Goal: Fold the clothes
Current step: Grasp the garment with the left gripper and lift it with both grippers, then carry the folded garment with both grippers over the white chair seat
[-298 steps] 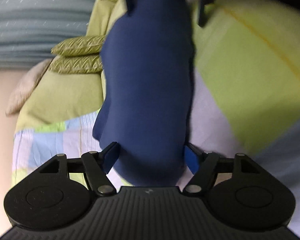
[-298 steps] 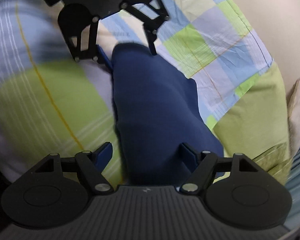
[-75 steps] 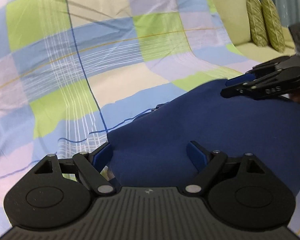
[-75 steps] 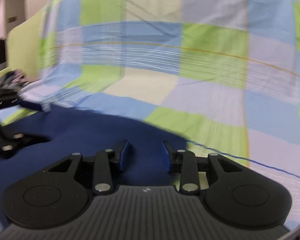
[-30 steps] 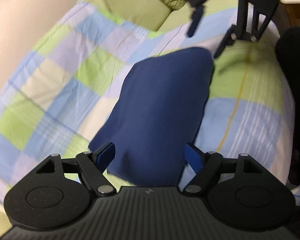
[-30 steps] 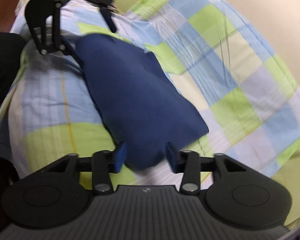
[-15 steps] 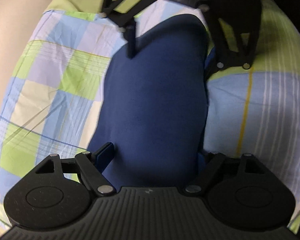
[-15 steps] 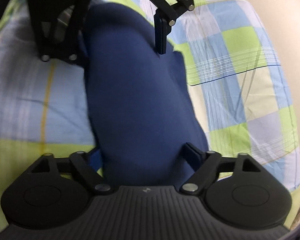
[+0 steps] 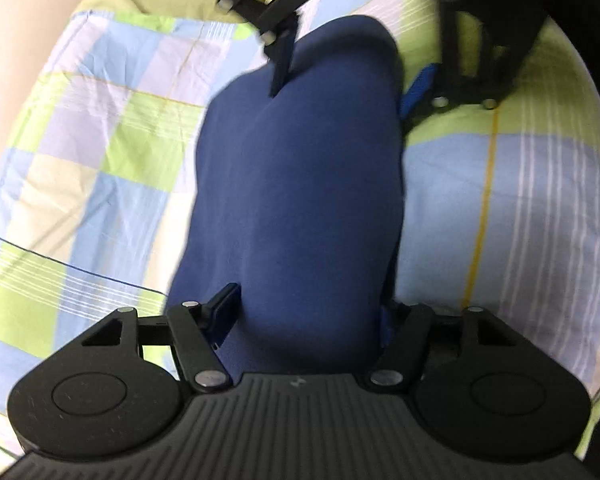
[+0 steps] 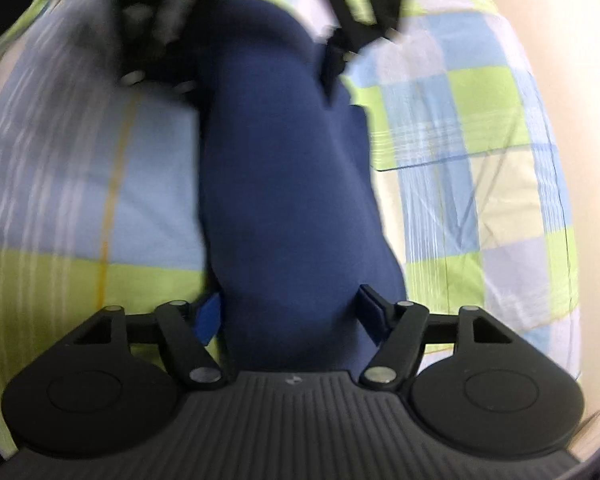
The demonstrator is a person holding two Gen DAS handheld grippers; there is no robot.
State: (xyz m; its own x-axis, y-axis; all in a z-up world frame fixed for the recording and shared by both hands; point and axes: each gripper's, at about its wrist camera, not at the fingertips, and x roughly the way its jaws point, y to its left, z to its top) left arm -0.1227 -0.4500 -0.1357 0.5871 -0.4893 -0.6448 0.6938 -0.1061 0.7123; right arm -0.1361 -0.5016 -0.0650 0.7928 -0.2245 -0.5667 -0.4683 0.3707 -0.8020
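Navy garment [image 9: 300, 184], folded long, lying on checked bedspread [image 9: 100, 168]. Left gripper [image 9: 306, 316] and right gripper [image 10: 290, 312] at opposite ends, jaws closing around cloth, seemingly pressing it; right view blurred.

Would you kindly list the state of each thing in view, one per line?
Navy garment: folded into a long bundle, lying on the bed.
Left hand-held gripper: jaws closing around the garment's near end.
Right hand-held gripper: jaws closing around the opposite end.
Checked bedsheet: spread out, lightly creased.
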